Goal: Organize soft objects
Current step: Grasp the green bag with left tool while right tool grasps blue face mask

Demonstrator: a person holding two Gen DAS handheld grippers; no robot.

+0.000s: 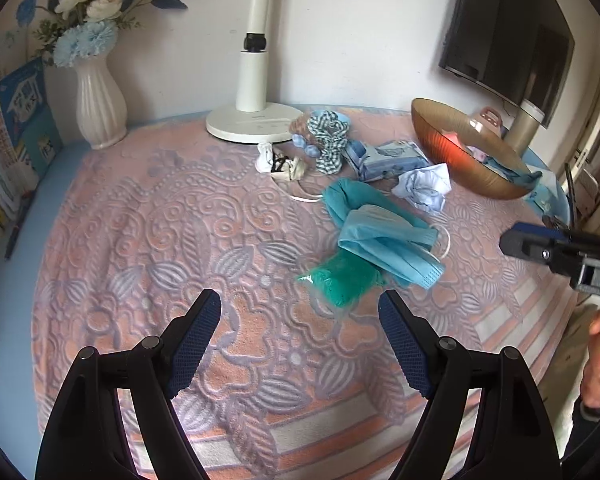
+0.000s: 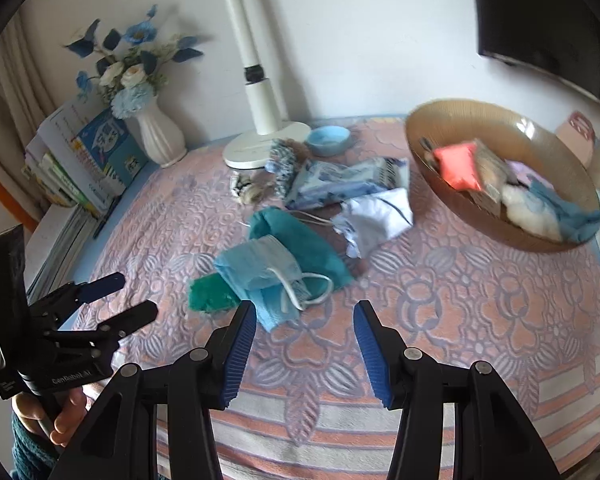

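Evidently bowl: amber ribbed glass bowl [image 2: 452, 200] already collects soft items.
Left gripper [image 1: 300, 308]: spread wide, empty.
Right gripper [image 2: 305, 312]: parted, empty, just short of pale blue pleated face mask [image 2: 260, 268].

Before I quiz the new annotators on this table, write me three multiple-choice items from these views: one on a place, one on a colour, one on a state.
1. Where does the light blue pleated face mask lie?
A. inside the bowl
B. on the patterned pink tablecloth, across a teal cloth
C. beside the vase

2. What colour is the ribbed ceramic vase holding the flowers?
A. white
B. red
C. black

3. How does the right gripper stand?
A. shut on the mask
B. holding the bowl
C. open, with nothing between its fingers

Answers: 1 B, the mask drapes over the teal cloth on the tablecloth, apart from the amber ribbed glass bowl. 2 A, the vase by the books is white. 3 C, only bare tablecloth shows between its blue pads.
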